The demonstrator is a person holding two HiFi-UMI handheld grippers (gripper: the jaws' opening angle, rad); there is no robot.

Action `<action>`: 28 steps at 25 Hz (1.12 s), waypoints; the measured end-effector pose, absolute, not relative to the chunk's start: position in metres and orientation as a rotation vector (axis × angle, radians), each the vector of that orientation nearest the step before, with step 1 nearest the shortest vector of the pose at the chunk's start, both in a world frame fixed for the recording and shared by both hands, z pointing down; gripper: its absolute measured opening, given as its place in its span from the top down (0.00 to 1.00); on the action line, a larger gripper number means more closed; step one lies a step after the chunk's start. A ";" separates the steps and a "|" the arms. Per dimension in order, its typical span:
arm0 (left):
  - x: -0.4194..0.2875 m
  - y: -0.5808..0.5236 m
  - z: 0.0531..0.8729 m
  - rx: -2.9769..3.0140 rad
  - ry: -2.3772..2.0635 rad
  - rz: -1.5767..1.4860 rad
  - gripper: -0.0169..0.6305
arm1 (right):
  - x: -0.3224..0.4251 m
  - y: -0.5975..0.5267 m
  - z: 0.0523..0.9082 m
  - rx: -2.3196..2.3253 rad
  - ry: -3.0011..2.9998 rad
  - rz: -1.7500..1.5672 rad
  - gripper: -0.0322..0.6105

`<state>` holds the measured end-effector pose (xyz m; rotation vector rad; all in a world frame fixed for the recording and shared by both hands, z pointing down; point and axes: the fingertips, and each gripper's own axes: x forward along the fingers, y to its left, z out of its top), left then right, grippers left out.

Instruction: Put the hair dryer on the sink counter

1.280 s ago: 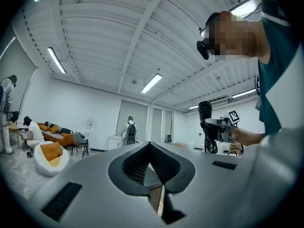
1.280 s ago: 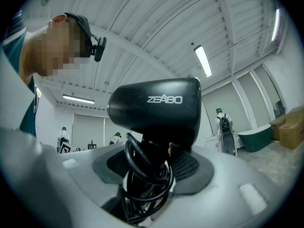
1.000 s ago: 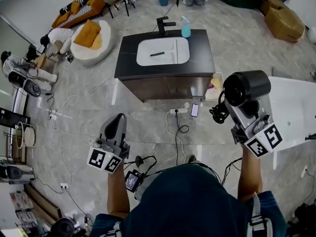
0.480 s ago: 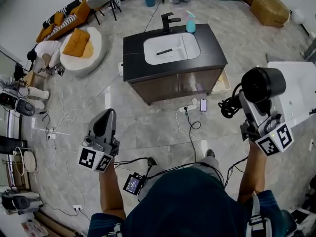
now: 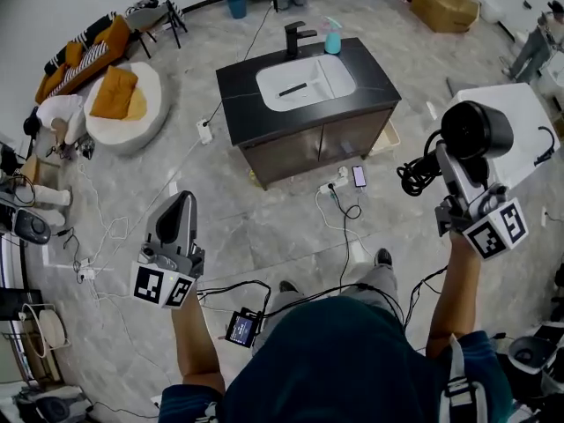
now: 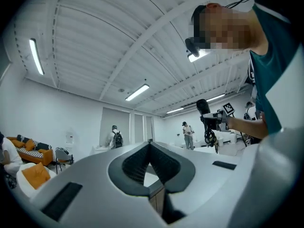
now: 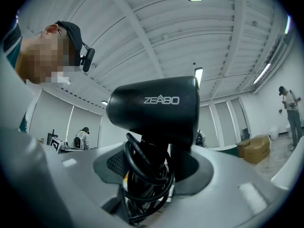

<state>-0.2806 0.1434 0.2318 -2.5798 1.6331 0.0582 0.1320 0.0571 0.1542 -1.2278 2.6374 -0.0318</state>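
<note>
Change: in the head view both grippers sit farther out to the sides than a second ago, and the grip is unchanged.
Basin [image 5: 328,85]: sunk in the tabletop [image 5: 238,86], it holds one thin dark item [image 5: 293,89].
Right gripper [image 7: 156,170]: clamped on the hair dryer [image 7: 154,106] handle and coiled cord, raised well apart from the tabletop's right edge.
Left gripper [image 5: 180,211]: jaws together, empty.

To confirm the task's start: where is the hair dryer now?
In the head view the hair dryer is at the right, held in the right tool, off to the right of the sink counter.
</note>
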 end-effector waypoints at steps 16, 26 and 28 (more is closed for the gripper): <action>-0.315 0.140 0.203 -2.680 1.472 0.128 0.97 | 0.090 0.097 0.127 -1.345 2.630 -0.024 0.57; -0.294 0.108 0.208 -2.716 1.438 0.098 0.97 | 0.094 0.057 0.146 -1.331 2.664 -0.076 0.57; -0.291 0.101 0.211 -2.722 1.441 0.096 0.97 | 0.094 0.045 0.150 -1.330 2.673 -0.089 0.57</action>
